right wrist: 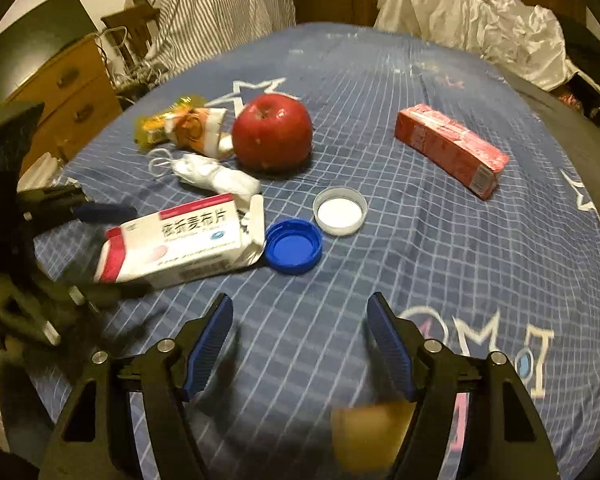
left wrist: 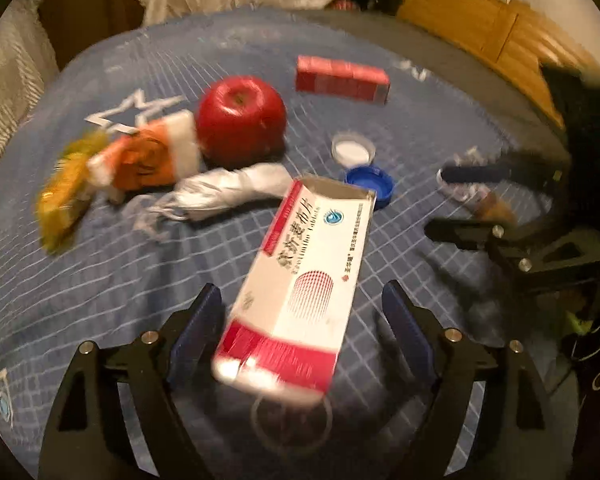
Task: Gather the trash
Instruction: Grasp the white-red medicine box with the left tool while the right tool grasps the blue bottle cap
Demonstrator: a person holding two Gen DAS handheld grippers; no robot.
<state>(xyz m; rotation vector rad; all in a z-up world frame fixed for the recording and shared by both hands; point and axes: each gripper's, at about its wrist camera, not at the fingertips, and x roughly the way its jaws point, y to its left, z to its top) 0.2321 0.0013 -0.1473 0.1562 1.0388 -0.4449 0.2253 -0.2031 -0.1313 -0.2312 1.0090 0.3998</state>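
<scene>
A white and red medicine box (left wrist: 296,284) lies on the blue checked cloth (left wrist: 100,264), its near end between the open fingers of my left gripper (left wrist: 302,300), which do not touch it. It also shows in the right wrist view (right wrist: 180,240). My right gripper (right wrist: 300,316) is open and empty above the cloth, near a blue cap (right wrist: 294,245) and a white cap (right wrist: 340,211). A crumpled white wrapper (left wrist: 228,192), an orange wrapper (left wrist: 148,156), a yellow wrapper (left wrist: 64,192) and a red carton (left wrist: 342,78) lie around.
A red apple (left wrist: 242,116) sits mid-table. A white plastic bag (right wrist: 480,20) stands behind the table. A wooden drawer unit (right wrist: 68,88) is at the left in the right wrist view. A blurred tan object (right wrist: 366,436) shows at the bottom of that view.
</scene>
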